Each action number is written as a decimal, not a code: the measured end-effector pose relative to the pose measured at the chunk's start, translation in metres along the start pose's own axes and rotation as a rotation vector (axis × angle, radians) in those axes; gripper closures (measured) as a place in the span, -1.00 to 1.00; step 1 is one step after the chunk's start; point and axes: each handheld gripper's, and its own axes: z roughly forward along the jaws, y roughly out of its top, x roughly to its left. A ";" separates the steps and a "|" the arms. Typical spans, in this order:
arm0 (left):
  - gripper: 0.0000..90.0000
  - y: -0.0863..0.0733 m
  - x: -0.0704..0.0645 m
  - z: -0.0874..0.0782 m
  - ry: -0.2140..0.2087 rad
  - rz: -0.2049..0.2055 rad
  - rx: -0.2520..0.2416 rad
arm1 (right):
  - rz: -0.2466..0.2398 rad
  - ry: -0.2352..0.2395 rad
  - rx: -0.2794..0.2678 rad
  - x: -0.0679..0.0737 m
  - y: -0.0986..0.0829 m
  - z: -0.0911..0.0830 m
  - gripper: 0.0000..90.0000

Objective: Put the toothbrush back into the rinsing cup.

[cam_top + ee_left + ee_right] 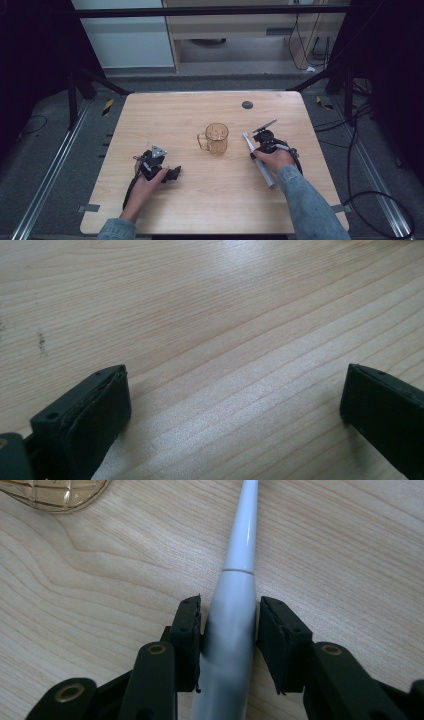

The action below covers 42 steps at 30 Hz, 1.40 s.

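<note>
Right tongs (229, 630) straddled the thick grey handle of the electric toothbrush (231, 630); the left pad touched the handle, the right pad sat just beside it with a thin gap, so a firm grip could not be confirmed. Toothbrush lay flat on the tabletop (350, 555), its white neck tapering away from the tongs. From the high view the toothbrush (261, 162) lay at an angle on the right half of the tabletop (200, 210), brush head toward the far side, handle end nearer the person, with the right tongs (264, 148) and right hand (274, 159) over its middle. Amber glass mug (216, 138) stood upright just left of the brush head, apart from it, handle pointing left; its base (55, 492) showed in the right gripper view. Left tongs (235, 405) were wide open over bare wood, holding nothing. Left tongs (172, 173) rested low at the tabletop's near-left, well apart from the mug, held by the left hand (147, 177)
</note>
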 end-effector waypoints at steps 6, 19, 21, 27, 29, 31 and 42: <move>-1.00 0.000 0.000 0.000 0.000 0.000 0.000 | -0.010 -0.006 0.001 0.000 -0.001 0.001 0.39; -1.00 0.000 0.000 0.000 0.000 0.000 0.000 | -0.015 -0.018 0.007 0.003 0.000 0.002 0.46; -1.00 0.000 0.000 0.000 0.000 0.000 -0.001 | -0.019 -0.020 0.007 0.003 0.000 0.002 0.47; -1.00 0.000 0.000 0.000 0.000 0.000 0.000 | -0.030 -0.018 0.008 0.004 0.001 0.002 0.48; -1.00 0.000 0.000 0.000 0.000 0.000 0.000 | -0.030 -0.018 0.008 0.004 0.001 0.002 0.49; -1.00 0.000 0.000 0.000 0.000 0.000 0.000 | -0.029 -0.020 0.009 0.004 0.001 0.002 0.49; -1.00 0.000 0.000 0.000 -0.001 0.000 0.000 | -0.012 -0.021 -0.002 0.000 0.003 -0.004 0.50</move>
